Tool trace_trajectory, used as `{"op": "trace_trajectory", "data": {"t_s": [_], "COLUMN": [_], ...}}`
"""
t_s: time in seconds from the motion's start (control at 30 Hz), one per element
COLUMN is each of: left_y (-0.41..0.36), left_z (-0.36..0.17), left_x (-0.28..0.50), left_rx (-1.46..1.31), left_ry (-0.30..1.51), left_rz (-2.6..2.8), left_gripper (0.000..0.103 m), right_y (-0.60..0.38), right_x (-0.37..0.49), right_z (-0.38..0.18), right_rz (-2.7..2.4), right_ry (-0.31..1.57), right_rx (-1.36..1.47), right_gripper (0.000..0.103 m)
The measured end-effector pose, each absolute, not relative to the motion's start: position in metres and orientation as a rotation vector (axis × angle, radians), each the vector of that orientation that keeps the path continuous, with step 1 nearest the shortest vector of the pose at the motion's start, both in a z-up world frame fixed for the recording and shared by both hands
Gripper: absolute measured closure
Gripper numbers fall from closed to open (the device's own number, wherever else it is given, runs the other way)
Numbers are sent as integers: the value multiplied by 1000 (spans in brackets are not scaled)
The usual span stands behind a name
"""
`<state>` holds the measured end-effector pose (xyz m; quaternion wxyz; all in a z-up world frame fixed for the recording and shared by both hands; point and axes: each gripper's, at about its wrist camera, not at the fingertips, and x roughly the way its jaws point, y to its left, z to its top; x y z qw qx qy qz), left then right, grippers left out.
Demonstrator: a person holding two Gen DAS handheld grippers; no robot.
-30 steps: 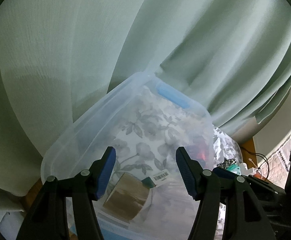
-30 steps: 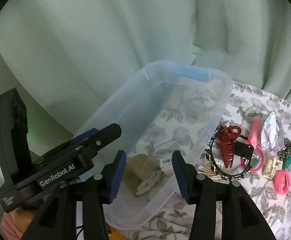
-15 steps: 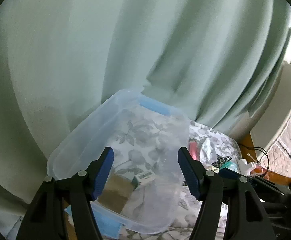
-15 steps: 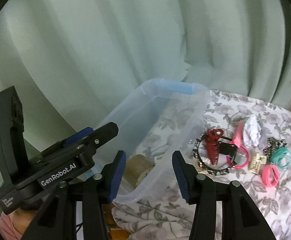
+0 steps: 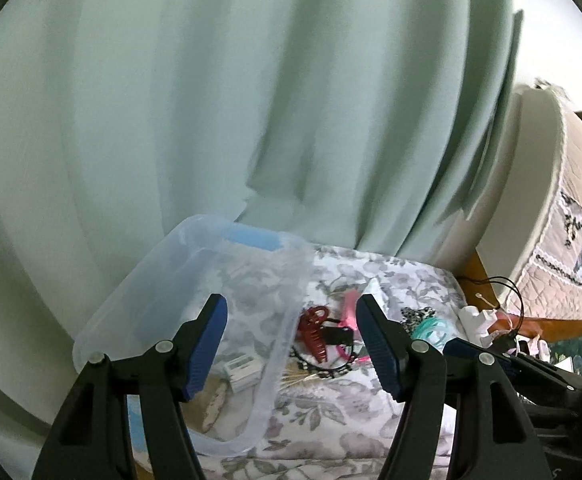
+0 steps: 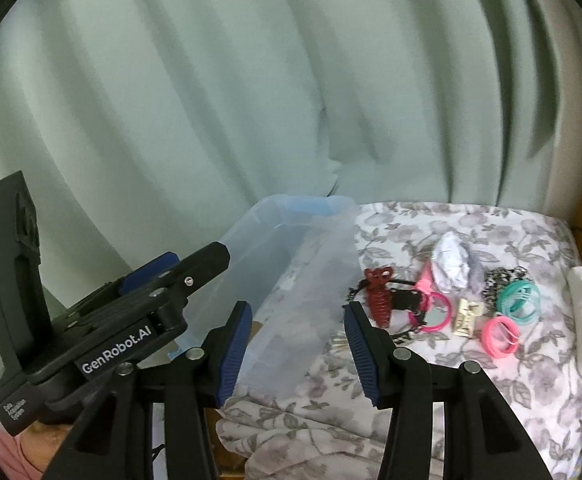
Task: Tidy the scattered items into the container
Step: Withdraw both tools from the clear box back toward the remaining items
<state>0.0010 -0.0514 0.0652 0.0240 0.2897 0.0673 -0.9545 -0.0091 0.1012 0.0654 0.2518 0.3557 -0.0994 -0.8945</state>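
Both claws hang above the near edge of the desk, tilted downward and side by side. The left claw (image 5: 291, 346) stands open with nothing between its pads; the right claw (image 6: 297, 354) is likewise parted and empty. The clear container (image 6: 291, 264) lies on the floral cloth (image 6: 411, 372), its long axis running away toward the green curtain (image 6: 251, 100), blue handle at the far end. Just right of it, hair accessories lie scattered: red claw clip (image 6: 379, 298), pink bands (image 6: 501, 336), teal bands (image 6: 519, 298).

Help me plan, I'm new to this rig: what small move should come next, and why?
Probably ease the right gripper, open and empty, down toward the red claw clip, the loose item nearest the clear bin. It still lies on the floral cloth outside the bin.
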Motion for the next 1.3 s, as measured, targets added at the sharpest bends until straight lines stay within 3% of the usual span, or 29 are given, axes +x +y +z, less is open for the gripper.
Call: {"op": "trace_trajectory", "data": {"t_s": [0.6, 0.77, 1.07, 1.3], "left_y": [25, 34, 46, 40], "left_z": [69, 59, 33, 6], "left_x": [-13, -28, -39, -58], "left_rx": [792, 971, 1083, 1230], "left_ry": [78, 123, 25, 98], "left_rz": [-3150, -3151, -3145, -3056], "left_gripper": [35, 35, 34, 34], "right_y": [180, 192, 205, 213], "right_x": [6, 5, -7, -22], "right_z": [72, 66, 42, 18], "right_rz": [-2617, -2637, -2620, -2605], "right_ry": [-388, -400, -459, -491], "right_rx": [928, 943, 1028, 1116], "right_gripper": [51, 51, 49, 49]}}
